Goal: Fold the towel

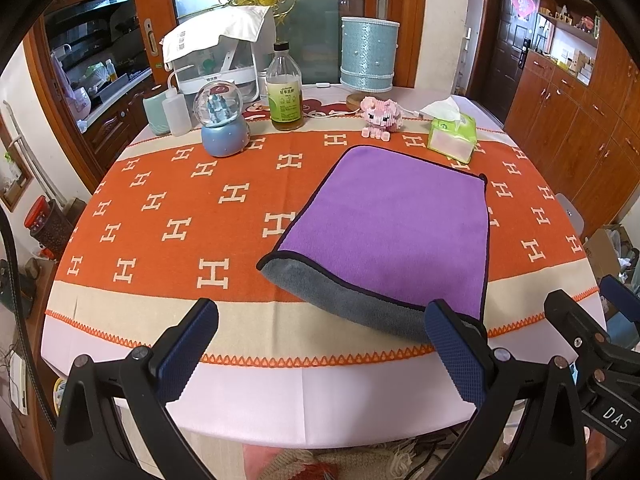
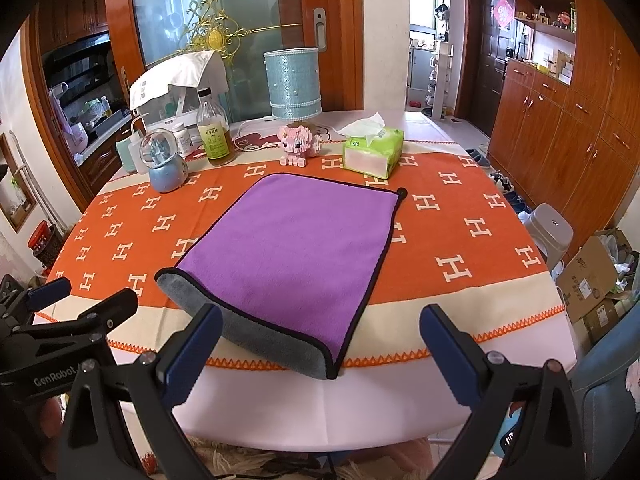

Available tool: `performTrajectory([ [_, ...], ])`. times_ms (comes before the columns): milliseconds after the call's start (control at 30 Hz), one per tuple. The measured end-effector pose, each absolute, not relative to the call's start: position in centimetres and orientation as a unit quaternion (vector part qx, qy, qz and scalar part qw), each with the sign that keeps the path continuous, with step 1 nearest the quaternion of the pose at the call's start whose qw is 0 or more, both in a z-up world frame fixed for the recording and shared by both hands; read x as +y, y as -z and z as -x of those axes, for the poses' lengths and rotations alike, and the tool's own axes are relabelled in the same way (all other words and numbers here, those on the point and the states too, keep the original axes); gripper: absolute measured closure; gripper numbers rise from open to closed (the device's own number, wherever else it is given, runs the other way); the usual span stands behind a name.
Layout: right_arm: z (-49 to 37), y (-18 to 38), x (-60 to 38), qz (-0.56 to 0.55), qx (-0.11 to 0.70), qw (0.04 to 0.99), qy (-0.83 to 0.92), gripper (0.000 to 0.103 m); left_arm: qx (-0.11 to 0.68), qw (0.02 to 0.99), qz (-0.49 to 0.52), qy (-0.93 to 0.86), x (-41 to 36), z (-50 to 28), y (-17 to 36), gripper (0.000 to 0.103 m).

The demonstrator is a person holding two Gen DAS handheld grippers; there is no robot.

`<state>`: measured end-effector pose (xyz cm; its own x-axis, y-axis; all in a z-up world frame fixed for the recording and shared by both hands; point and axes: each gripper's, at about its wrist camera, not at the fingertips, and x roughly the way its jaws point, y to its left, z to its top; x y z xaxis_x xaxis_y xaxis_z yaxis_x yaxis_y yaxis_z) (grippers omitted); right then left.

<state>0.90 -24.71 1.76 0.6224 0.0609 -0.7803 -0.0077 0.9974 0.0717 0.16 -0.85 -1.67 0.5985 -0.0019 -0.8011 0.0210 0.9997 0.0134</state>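
Left gripper (image 1: 320,336): jaws wide, empty, clear of cloth. Right gripper (image 2: 322,340): jaws wide, empty. One towel (image 2: 296,248): plush, purple face, grey underside, black piping, folded rectangle at table centre, 12 o'clock of both grippers. One tablecloth (image 2: 460,240), woven orange. One tissue pack (image 2: 374,152), 1 o'clock of towel.

One towel (image 2: 296,248), two bottles (image 2: 214,136) (one squeeze), one lamp (image 2: 295,82).
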Motion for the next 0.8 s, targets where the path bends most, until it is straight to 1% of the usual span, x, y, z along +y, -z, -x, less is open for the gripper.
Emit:
performTrajectory([
  [167, -1.5, -2.2, -24.9, -0.027, 0.427, 0.904, -0.016, 0.004, 0.440, 0.898, -0.017, 0.008, -0.9, -0.8, 1.3, 0.001],
  [300, -2.1, -3.3, -25.1, -0.023, 0.413, 0.911, -0.009, 0.004, 0.422, 0.905, -0.052, 0.010, -0.9, -2.1, -0.2, 0.001],
  [633, -4.2, -7.1, -25.8, -0.015, 0.364, 0.931, 0.011, 0.004, 0.414, 0.908, -0.058, 0.019, 3.3, -7.9, -3.7, 0.001],
  [800, -4.8, -6.6, -26.1, -0.017, 0.363, 0.932, 0.016, 0.004, 0.405, 0.909, -0.095, 0.016, 4.6, -10.3, -3.2, 0.001],
])
